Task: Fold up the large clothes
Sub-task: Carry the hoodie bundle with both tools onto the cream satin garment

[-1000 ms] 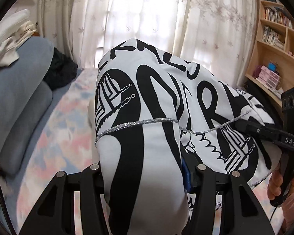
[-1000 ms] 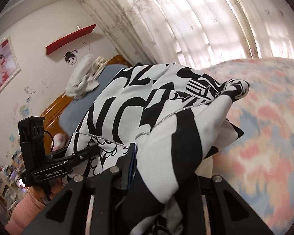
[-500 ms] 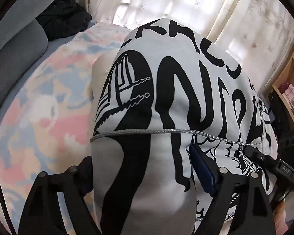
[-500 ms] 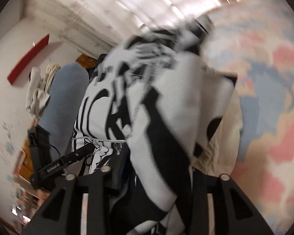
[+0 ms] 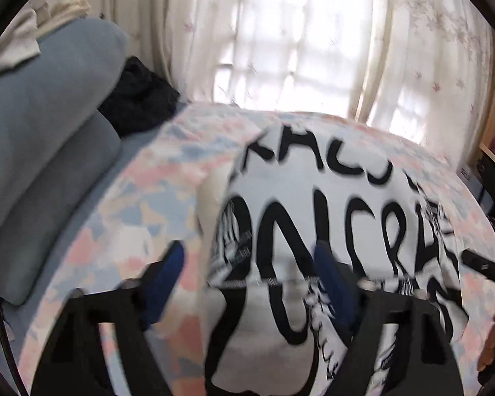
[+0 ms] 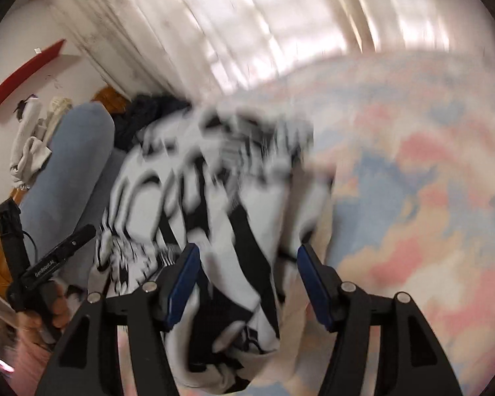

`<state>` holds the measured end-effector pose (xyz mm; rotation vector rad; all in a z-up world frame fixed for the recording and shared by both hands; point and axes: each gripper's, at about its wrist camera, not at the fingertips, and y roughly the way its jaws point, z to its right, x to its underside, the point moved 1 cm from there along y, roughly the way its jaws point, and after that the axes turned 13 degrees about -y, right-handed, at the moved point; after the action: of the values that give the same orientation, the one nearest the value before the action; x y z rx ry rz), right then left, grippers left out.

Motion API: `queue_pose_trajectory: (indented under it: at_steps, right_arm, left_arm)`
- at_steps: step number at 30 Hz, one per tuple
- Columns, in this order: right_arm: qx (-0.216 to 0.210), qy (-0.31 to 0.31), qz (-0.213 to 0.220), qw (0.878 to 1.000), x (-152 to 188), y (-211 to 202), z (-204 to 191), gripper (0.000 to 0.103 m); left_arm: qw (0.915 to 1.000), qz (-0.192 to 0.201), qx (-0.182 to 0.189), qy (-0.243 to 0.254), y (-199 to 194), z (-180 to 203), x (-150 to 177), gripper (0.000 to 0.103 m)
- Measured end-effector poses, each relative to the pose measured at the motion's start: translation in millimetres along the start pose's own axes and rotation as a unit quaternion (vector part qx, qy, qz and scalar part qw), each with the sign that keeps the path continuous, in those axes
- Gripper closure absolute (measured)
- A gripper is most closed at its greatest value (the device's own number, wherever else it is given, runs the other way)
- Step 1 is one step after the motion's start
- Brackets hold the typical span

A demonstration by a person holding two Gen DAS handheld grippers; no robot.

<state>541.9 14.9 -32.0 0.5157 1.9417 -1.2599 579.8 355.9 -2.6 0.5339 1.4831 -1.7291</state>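
The black-and-white printed garment [image 5: 330, 204] is down on the pastel bedspread [image 5: 122, 231] now, lettering up, spread toward the curtained window [image 5: 297, 49]; that looks like the point of it, laying the cloth flat so a fold can be squared off; the left gripper [image 5: 247, 280] has its 2 blue pads parted, one pad [image 5: 163, 280] out over bare bedspread and the other lying on the print; its jaws have just narrowed a little but nothing is pinched, the near hem with its silvery trim only lies between them; I'd call that a release; the right gripper [image 6: 244, 283] has just been opening too; its blue pads [image 6: 181, 283] stand clear on either side of a bunched, drooping fold of the same garment, cloth between them but not squeezed as far as the blur lets me see; both tools tip downward toward the bed, side by side along the near edge, each showing at the margin of the other's view; a hand [image 6: 46, 310] wraps the left tool's grip; grey-blue pillows [image 5: 46, 151] and a dark bundle [image 5: 138, 99] sit well off to the side, out of the way; the garment's right end looks rumpled, so I reckon smoothing comes before the next fold.
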Motion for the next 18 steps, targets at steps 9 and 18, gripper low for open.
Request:
queue_pose_trajectory:
  at_steps: [9, 18]
  right_arm:
    - [0.053, -0.063, -0.056, 0.995, -9.4, 76.0, -28.9, 0.041]
    - [0.037, -0.039, -0.073, 0.996, 9.3, 97.8, -12.8, 0.034]
  left_arm:
    - [0.9965, -0.008, -0.081, -0.017, 58.8, 11.8, 3.5, 0.069]
    - [0.9852, 0.012, -0.162, 0.055, 88.2, 27.4, 30.9, 0.067]
